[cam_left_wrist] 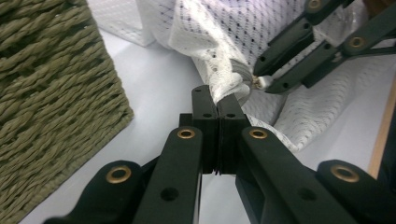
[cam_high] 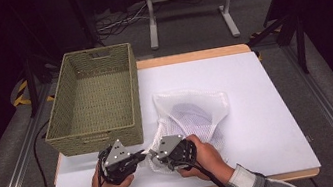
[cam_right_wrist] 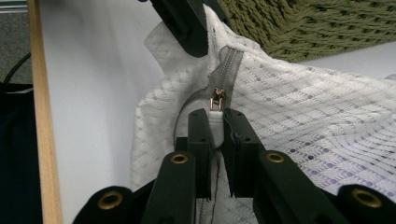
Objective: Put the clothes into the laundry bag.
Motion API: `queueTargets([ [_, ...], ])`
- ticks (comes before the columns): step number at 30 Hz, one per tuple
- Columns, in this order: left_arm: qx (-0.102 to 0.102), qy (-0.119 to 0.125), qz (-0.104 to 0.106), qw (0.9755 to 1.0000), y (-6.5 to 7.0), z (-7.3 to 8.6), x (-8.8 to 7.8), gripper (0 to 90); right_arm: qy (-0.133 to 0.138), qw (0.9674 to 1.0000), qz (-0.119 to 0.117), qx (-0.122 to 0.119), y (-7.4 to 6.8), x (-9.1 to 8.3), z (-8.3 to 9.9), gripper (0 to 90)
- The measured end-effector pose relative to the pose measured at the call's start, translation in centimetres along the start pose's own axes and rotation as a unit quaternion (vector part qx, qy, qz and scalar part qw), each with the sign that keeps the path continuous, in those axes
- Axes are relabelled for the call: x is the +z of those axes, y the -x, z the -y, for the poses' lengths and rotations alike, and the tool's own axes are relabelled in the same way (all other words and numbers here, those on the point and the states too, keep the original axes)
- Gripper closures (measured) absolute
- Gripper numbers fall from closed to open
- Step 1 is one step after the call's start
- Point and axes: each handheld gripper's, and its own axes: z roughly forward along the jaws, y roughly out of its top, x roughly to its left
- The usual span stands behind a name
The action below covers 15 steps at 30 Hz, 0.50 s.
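Two claws working soft, light mesh bag (cam_high: 193,112) at lower centre: left claw (cam_left_wrist: 217,109) pinching fabric edge, right claw (cam_right_wrist: 215,126) gripping zipper pull (cam_right_wrist: 215,122). Floppy; probably needing counter-tension.

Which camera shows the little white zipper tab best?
The right gripper view: the small white zipper tab sits close up, pinched between its black fingers. The left gripper view shows the tab farther off. In the high view it is too small to tell.
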Motion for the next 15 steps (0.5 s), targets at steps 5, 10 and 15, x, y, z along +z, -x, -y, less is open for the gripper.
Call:
queueTargets([
  [5,-0.002,0.005,0.001,1.0,-0.03,-0.04,-0.11,89.1,-0.002,1.0,0.002,-0.003,0.07,-0.09,-0.03,82.2],
  [10,-0.005,0.008,0.004,1.0,-0.02,-0.13,-0.27,89.0,0.0,1.0,0.0,0.002,-0.03,-0.1,-0.08,82.2],
  [15,0.018,-0.005,0.023,0.9995,0.18,0.07,0.05,86.5,-0.009,1.0,0.001,-0.003,-0.08,0.03,0.0,82.2],
])
